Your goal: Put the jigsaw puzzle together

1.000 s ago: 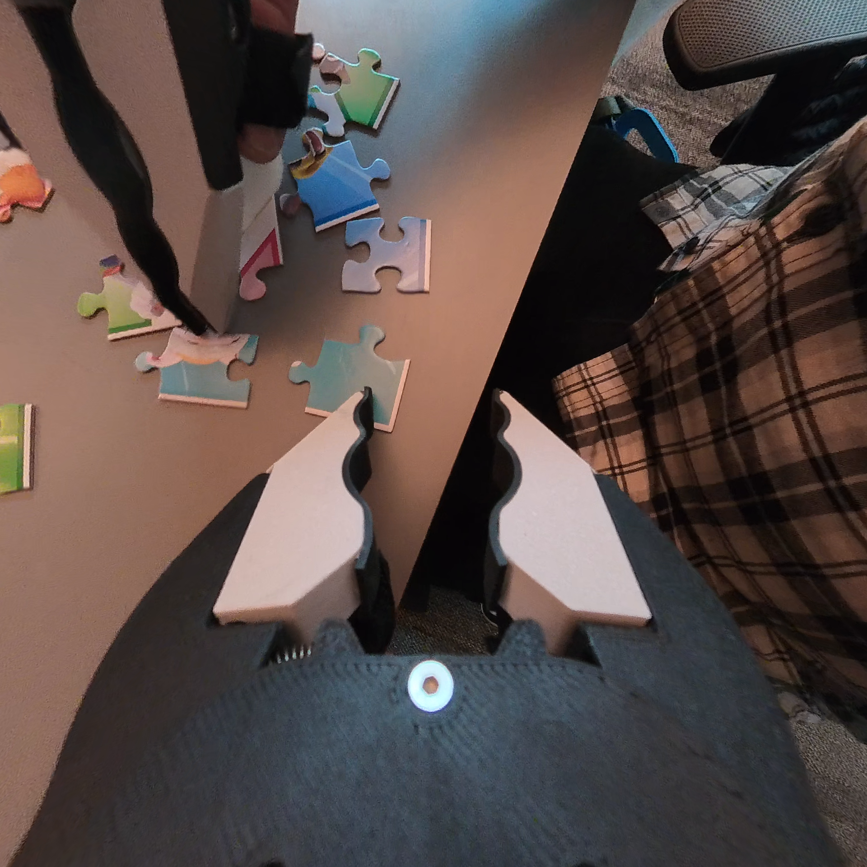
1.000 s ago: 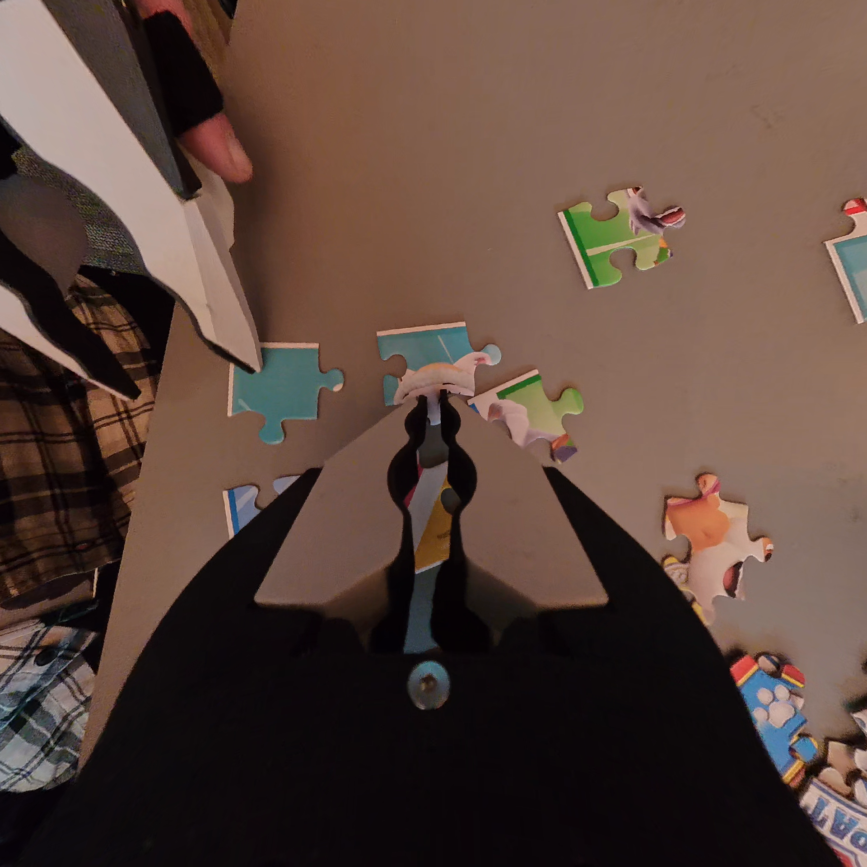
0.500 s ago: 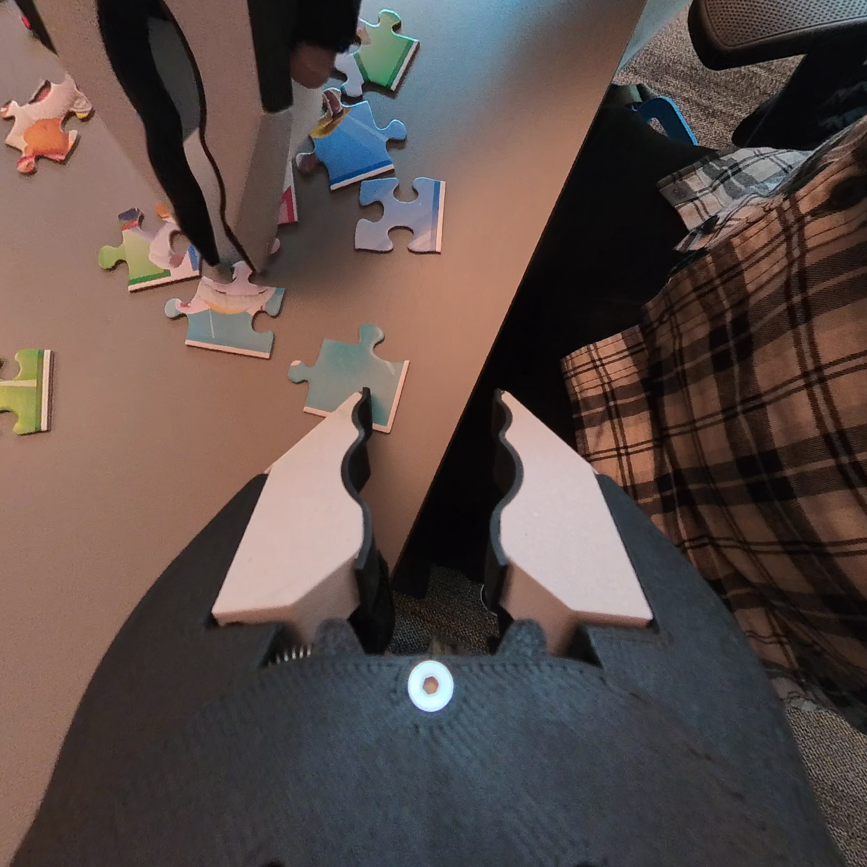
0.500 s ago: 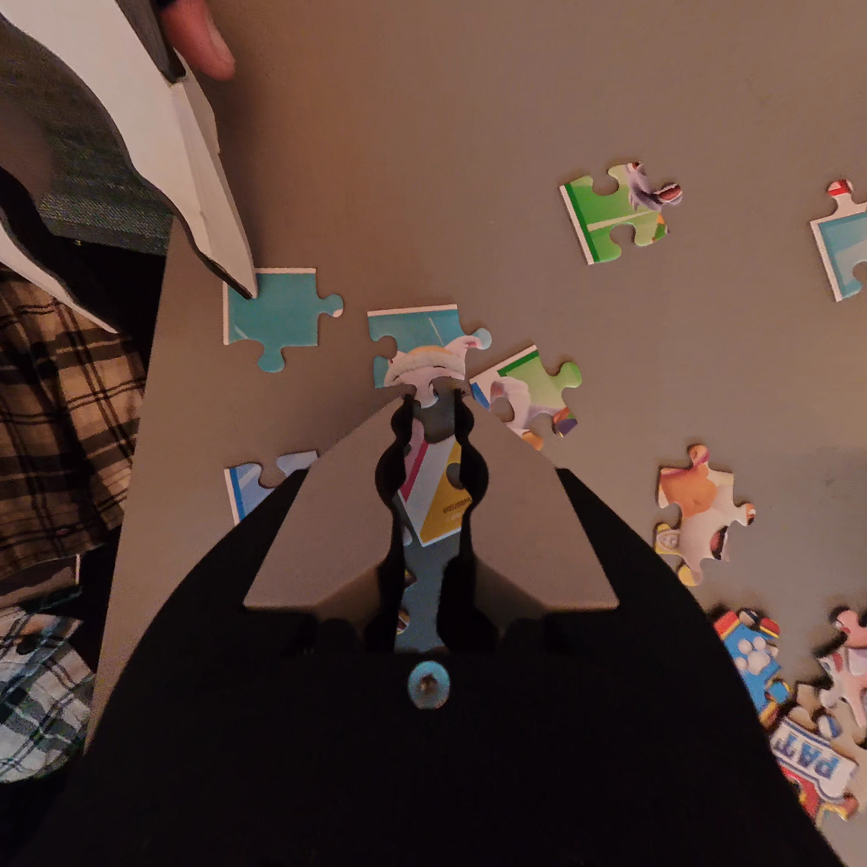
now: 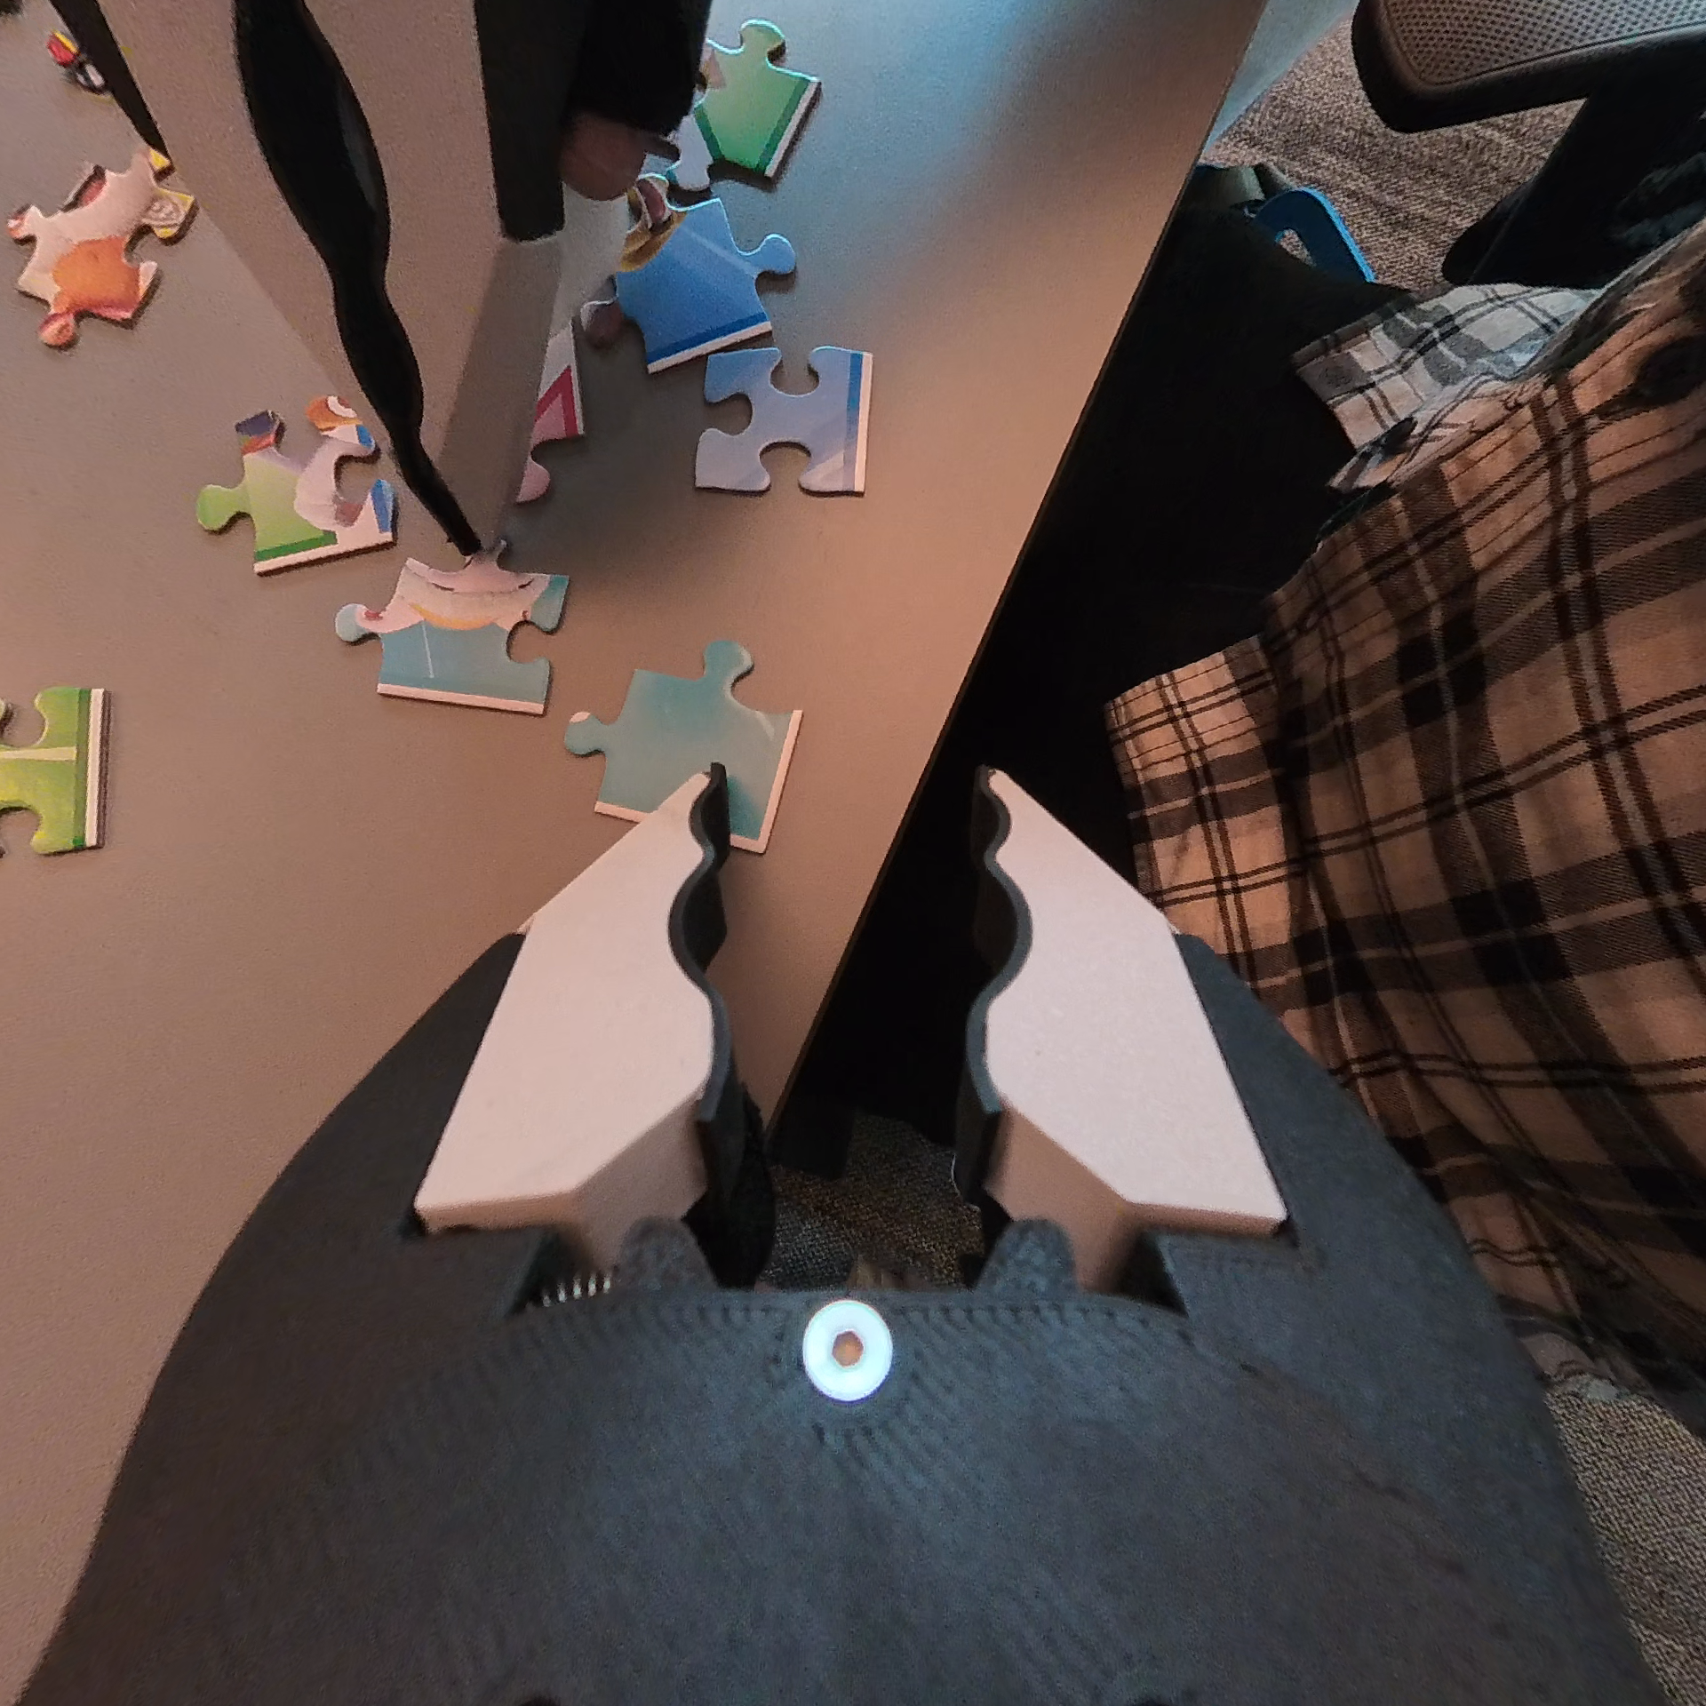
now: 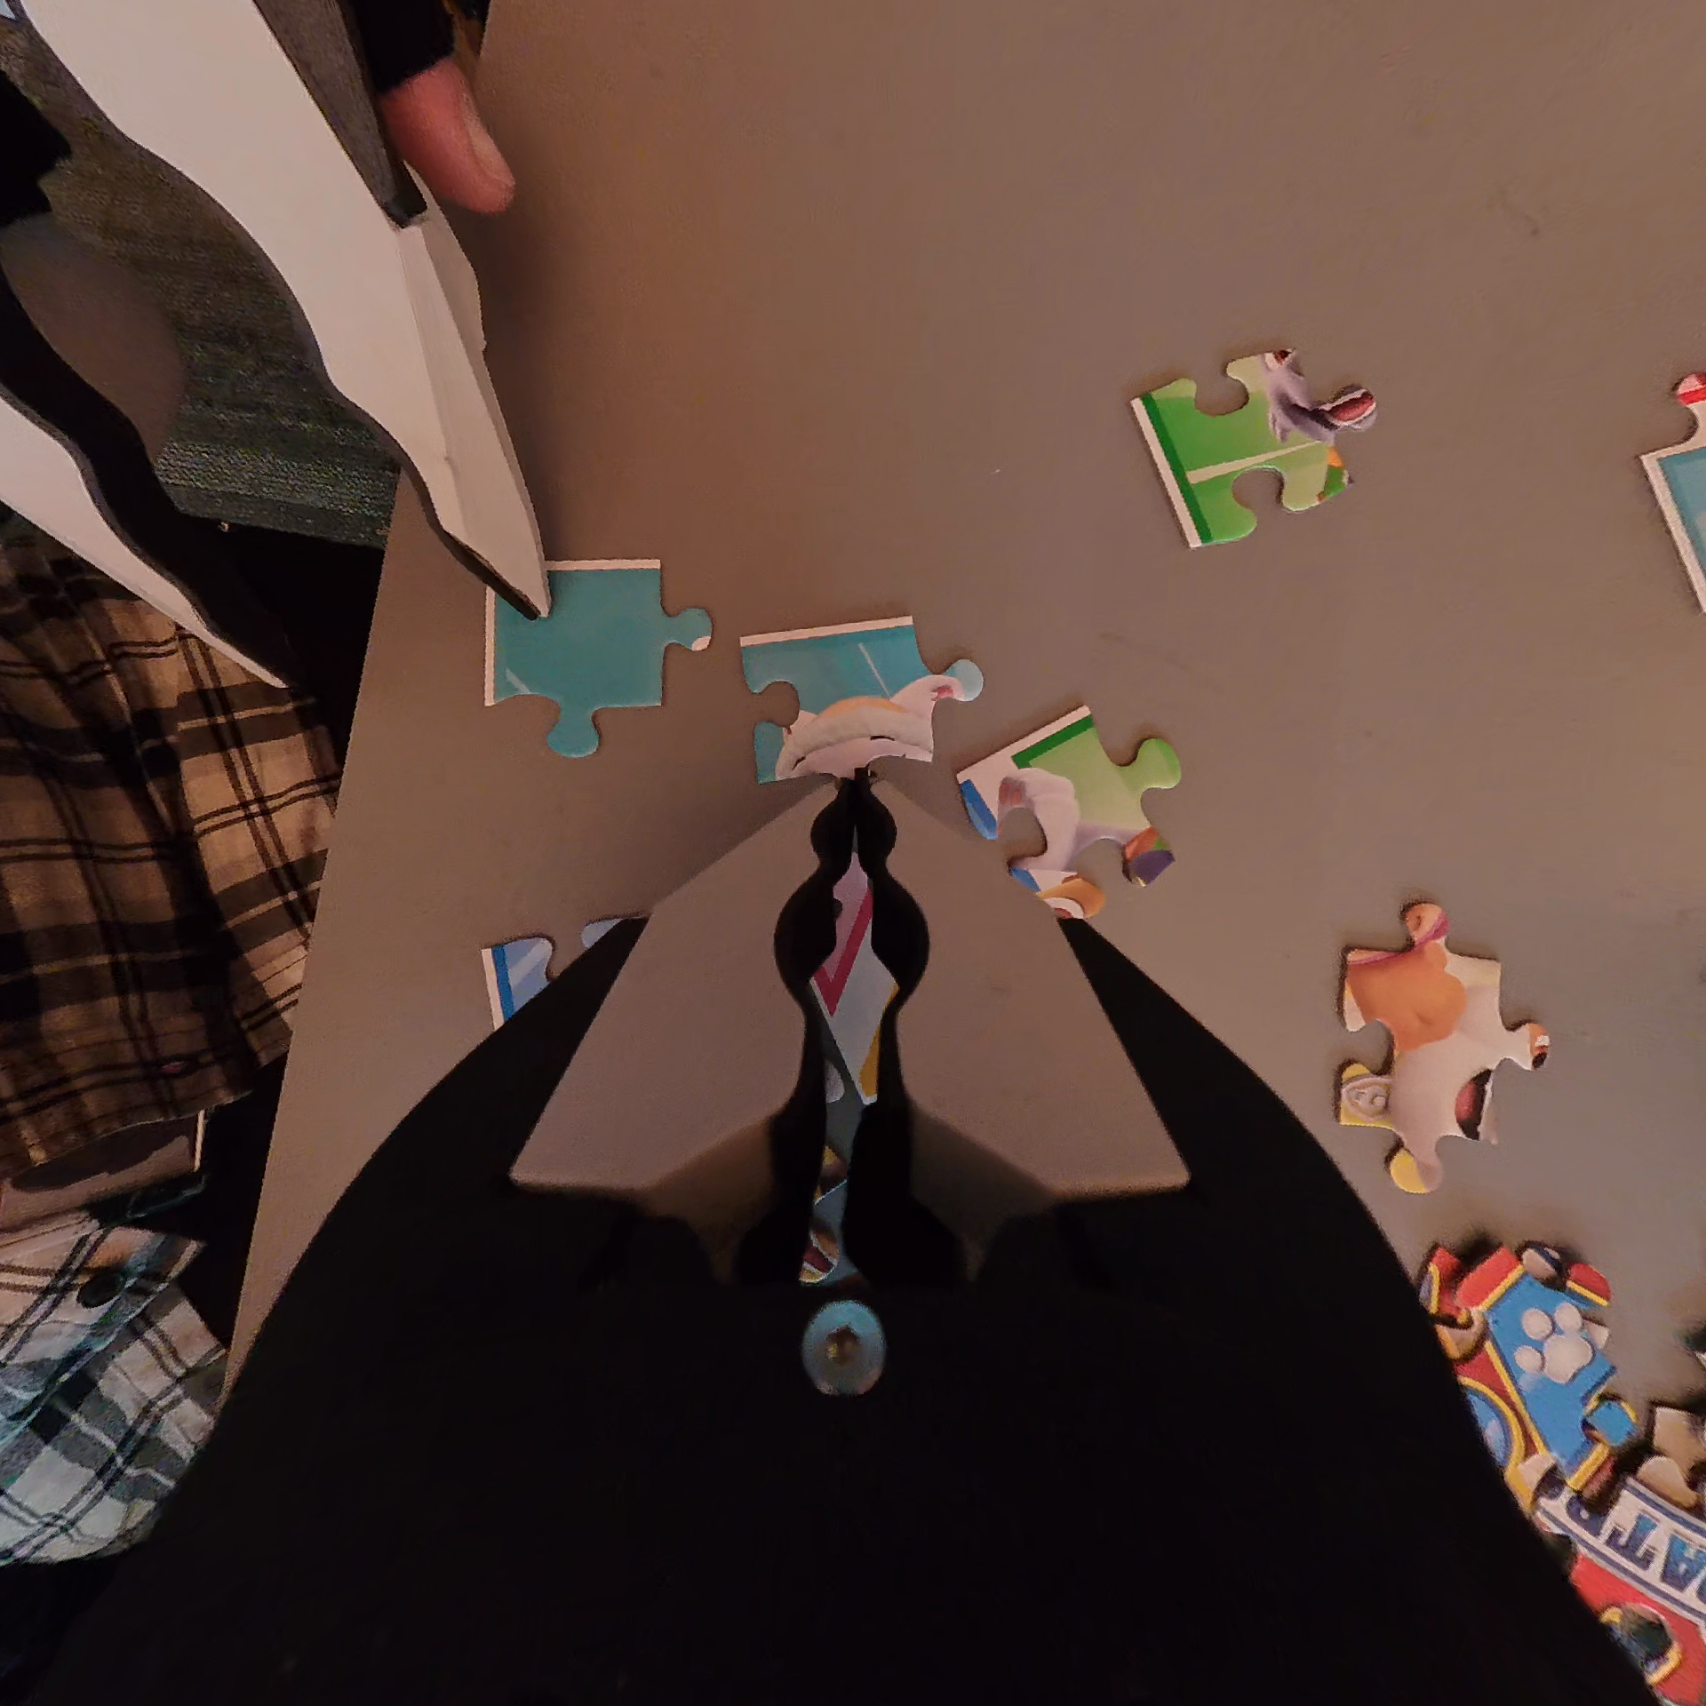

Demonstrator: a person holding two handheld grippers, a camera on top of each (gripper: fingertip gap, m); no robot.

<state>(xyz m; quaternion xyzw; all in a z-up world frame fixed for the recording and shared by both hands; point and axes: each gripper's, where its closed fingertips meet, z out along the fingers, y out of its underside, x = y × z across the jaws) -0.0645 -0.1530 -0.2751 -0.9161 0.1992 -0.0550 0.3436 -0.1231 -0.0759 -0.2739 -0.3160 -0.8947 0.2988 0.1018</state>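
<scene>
Two grippers in my feeds: my left gripper [image 5: 845, 794] gapes empty at the table [image 5: 231, 969] edge, one finger over a plain teal piece [image 5: 688, 743]; my right gripper [image 6: 854, 785] is pinched closed on the teal-and-white piece [image 6: 845, 697] lying flat beside it

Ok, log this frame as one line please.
right gripper: shut on teal-and-white piece | left gripper: open, empty, at table edge by plain teal piece | puzzle: unassembled

Loose jigsaw pieces [image 6: 854, 706] lie flat, scattered (picture-side up), unjoined.
</scene>
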